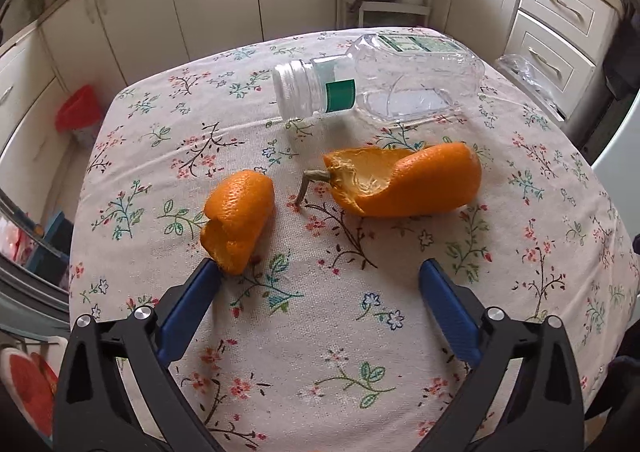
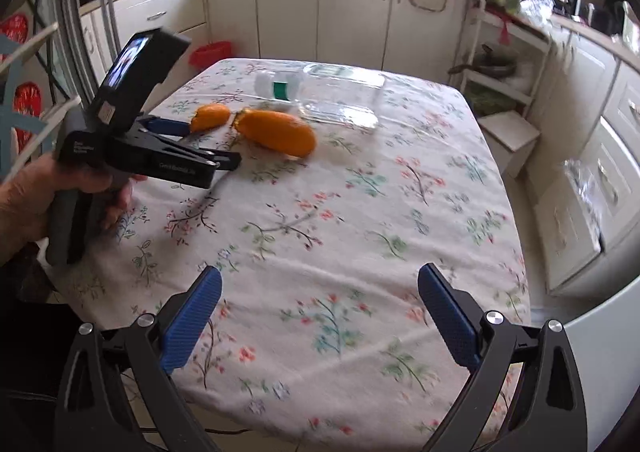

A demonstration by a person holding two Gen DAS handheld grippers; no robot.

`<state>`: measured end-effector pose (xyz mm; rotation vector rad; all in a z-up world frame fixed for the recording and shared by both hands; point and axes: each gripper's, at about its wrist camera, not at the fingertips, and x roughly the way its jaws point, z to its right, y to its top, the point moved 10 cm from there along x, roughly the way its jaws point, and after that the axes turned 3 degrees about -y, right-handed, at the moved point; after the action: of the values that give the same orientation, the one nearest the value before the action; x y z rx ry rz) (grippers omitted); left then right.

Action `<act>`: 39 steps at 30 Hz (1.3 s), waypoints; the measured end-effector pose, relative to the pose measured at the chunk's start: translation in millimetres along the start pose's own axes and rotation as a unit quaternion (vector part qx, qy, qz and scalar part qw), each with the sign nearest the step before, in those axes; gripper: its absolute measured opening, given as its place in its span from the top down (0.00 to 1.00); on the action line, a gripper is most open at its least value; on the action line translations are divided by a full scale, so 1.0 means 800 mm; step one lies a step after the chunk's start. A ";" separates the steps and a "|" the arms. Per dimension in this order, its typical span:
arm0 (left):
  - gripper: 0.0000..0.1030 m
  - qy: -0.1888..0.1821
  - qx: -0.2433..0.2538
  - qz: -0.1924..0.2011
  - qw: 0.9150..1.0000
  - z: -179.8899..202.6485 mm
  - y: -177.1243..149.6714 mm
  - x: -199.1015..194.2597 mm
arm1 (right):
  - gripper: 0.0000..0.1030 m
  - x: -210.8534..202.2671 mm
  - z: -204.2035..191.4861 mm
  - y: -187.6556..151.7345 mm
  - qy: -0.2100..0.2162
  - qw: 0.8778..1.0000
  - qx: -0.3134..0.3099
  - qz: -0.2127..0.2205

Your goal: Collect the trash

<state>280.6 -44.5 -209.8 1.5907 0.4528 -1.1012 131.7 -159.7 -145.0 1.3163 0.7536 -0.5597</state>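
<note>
Left gripper [image 1: 320, 272] wide open, empty, small orange peel [image 1: 238, 218] perhaps touching left fingertip [image 1: 210, 272], right gripper [image 2: 320, 280] gaping, empty

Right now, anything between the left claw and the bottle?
Yes. In the left wrist view two orange peels lie between the open left claw and the bottle: the small peel at its left fingertip, the big peel farther on.

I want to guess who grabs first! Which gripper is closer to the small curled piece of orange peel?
Left. The left gripper has one blue fingertip right beside the small curled piece of orange peel. The right gripper is open over bare tablecloth, far from it.
</note>
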 end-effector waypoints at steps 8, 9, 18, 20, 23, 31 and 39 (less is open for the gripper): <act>0.07 0.004 -0.005 0.000 1.000 -0.002 -0.002 -0.001 | 0.08 0.023 -0.006 0.004 -0.007 1.000 0.014 -0.006; 0.07 0.004 -0.004 0.000 1.000 -0.002 -0.002 -0.001 | 0.08 0.023 -0.005 0.006 -0.008 1.000 0.016 -0.004; 0.07 0.004 -0.005 0.000 1.000 -0.002 -0.003 -0.002 | 0.08 0.015 -0.002 0.023 -0.029 0.999 0.027 0.038; 0.07 0.004 -0.005 0.000 1.000 -0.003 -0.003 -0.002 | 0.08 0.009 -0.002 0.028 -0.041 0.998 0.020 0.054; 0.07 0.004 -0.005 0.000 1.000 -0.003 -0.003 -0.002 | 0.08 0.003 -0.006 0.033 -0.059 0.995 0.004 0.076; 0.07 0.004 -0.005 0.000 1.000 -0.002 -0.003 -0.002 | 0.07 0.014 -0.013 0.019 -0.097 0.991 -0.002 0.087; 0.07 0.004 -0.005 0.000 1.000 -0.002 -0.003 -0.002 | 0.07 0.032 -0.020 -0.003 -0.121 0.991 -0.008 0.062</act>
<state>279.0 -41.9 -210.1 1.5872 0.4628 -1.0915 144.3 -143.3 -167.3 1.2453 0.4730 -0.5992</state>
